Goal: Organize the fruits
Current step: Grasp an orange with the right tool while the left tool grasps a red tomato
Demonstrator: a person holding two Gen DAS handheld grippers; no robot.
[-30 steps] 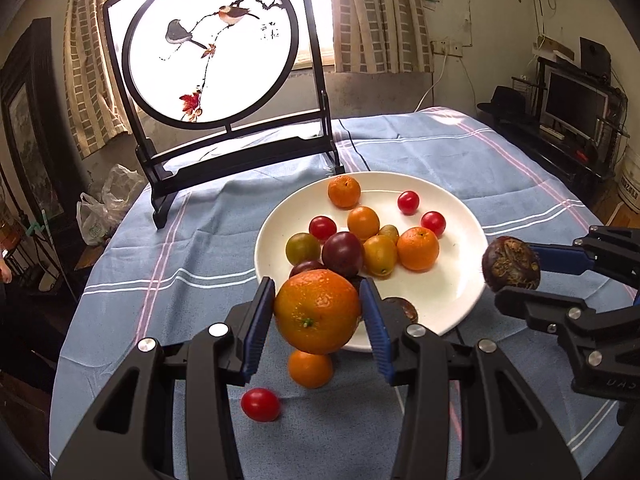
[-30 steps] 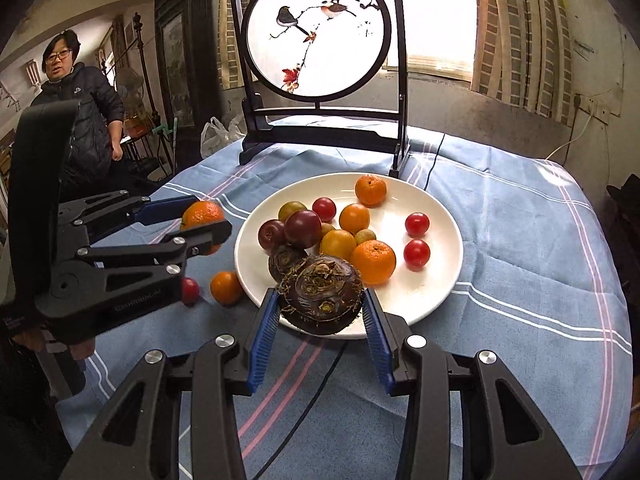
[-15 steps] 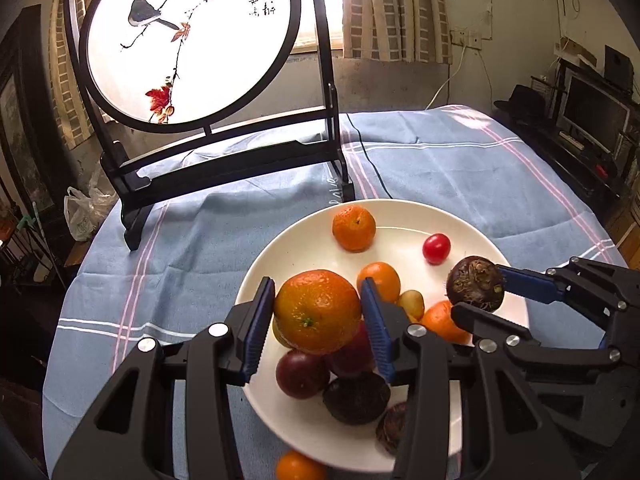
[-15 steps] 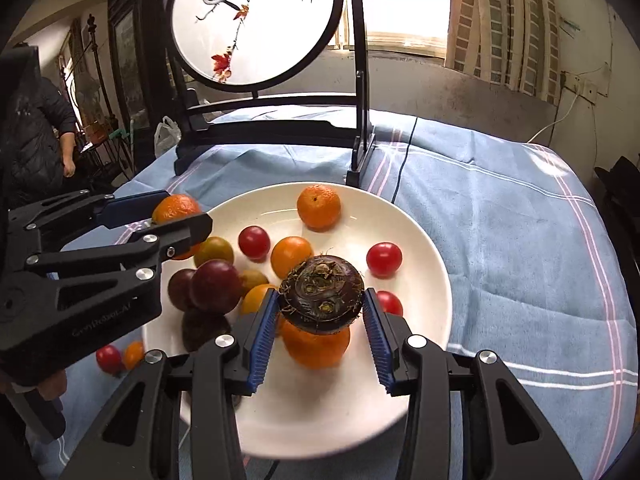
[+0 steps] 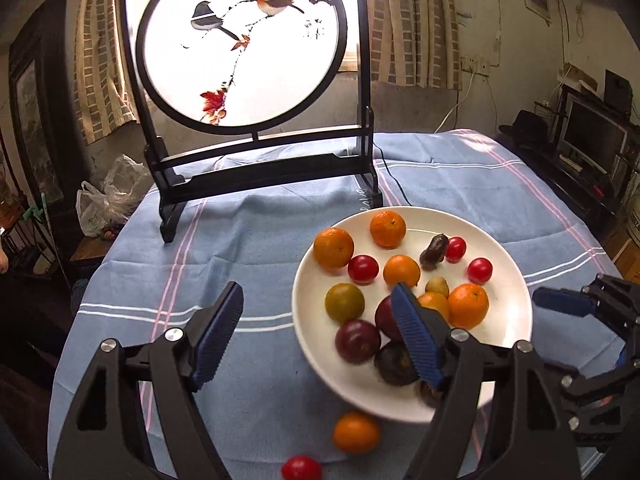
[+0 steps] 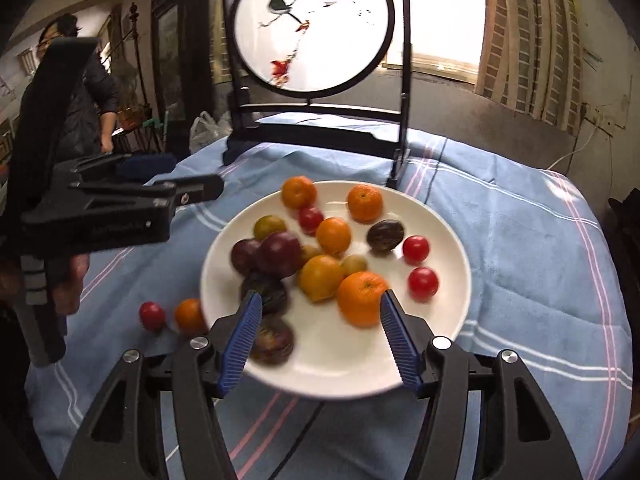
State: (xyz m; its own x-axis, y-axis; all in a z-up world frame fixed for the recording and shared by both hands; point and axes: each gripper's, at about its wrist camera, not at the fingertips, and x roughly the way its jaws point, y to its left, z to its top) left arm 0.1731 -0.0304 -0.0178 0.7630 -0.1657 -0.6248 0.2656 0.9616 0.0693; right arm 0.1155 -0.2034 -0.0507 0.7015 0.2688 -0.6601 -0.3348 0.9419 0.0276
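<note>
Glossy round fruits fill the white plate [image 6: 448,320]; both ribbed-padded grippers [image 5: 316,334] [image 6: 320,340] gape empty.

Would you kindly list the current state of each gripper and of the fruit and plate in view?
Left gripper: open, holding nothing.
Right gripper: open, holding nothing.
Round white ceramic plate: loaded with fruit.
Small orange mandarin on the blue cloth: off the plate.
Red cherry tomato on the cloth: off the plate.
</note>
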